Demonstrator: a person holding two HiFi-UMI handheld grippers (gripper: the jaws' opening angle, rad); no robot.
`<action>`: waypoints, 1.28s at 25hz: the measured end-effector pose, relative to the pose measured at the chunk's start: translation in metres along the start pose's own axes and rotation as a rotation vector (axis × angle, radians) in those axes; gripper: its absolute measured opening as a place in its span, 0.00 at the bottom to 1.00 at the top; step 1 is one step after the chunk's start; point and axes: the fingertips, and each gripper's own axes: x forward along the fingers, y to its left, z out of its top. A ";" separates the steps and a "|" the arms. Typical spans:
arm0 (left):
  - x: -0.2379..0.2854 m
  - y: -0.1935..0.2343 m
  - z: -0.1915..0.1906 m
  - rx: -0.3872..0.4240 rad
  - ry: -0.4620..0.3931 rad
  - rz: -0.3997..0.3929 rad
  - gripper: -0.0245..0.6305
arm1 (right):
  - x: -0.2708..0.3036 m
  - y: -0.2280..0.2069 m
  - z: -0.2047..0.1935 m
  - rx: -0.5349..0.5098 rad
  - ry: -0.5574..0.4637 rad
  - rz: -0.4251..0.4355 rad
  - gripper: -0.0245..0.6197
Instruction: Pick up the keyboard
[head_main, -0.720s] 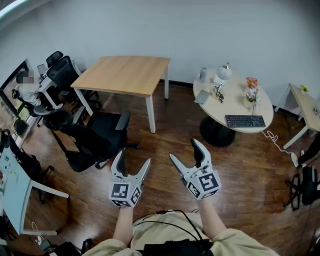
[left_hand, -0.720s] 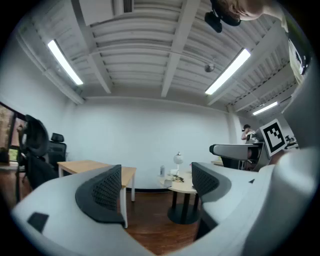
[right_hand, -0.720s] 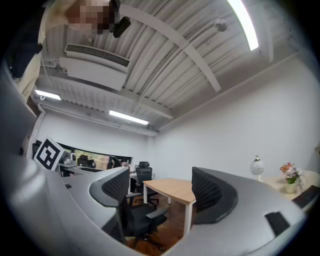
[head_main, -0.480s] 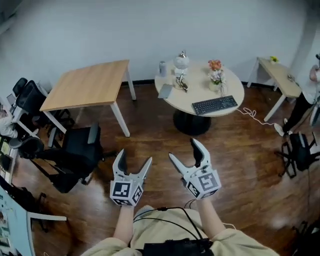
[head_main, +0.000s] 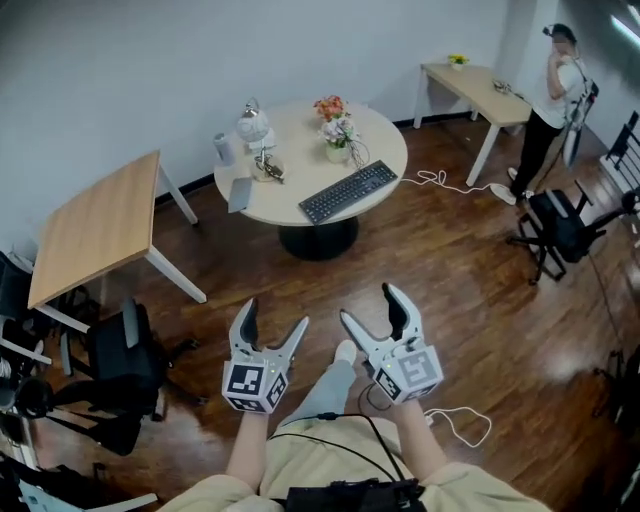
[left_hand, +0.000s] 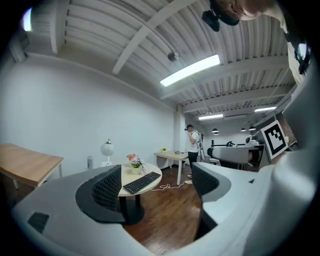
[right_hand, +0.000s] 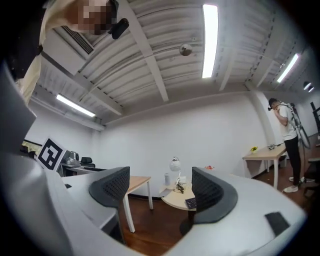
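Note:
A black keyboard (head_main: 348, 191) lies on the right part of a round cream table (head_main: 290, 205), also visible as the keyboard (left_hand: 141, 182) in the left gripper view; only a corner of the keyboard (right_hand: 190, 203) shows in the right gripper view. My left gripper (head_main: 272, 322) and right gripper (head_main: 371, 305) are held out side by side well short of the table, above the wooden floor. Both stand open with nothing between their jaws.
On the round table stand a flower pot (head_main: 335, 123), a white globe lamp (head_main: 251, 124), a grey cup (head_main: 221, 147) and a small flat device (head_main: 239, 194). A wooden table (head_main: 95, 228) and black chairs (head_main: 125, 375) are left. A person (head_main: 553, 85), a desk (head_main: 480, 78) and a chair (head_main: 555, 225) are right.
The view has swung right: the round table with the keyboard has shifted from the right to the upper middle, and the wooden table has gone left. Both grippers have kept their place and stayed open.

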 end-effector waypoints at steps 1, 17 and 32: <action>0.017 -0.003 -0.004 -0.004 0.004 -0.024 0.67 | 0.001 -0.016 -0.004 0.004 0.004 -0.028 0.67; 0.317 0.046 0.022 -0.063 -0.070 -0.177 0.67 | 0.164 -0.233 -0.004 -0.047 0.067 -0.139 0.64; 0.419 0.092 0.021 -0.095 -0.046 -0.085 0.67 | 0.255 -0.323 -0.020 -0.013 0.105 -0.095 0.64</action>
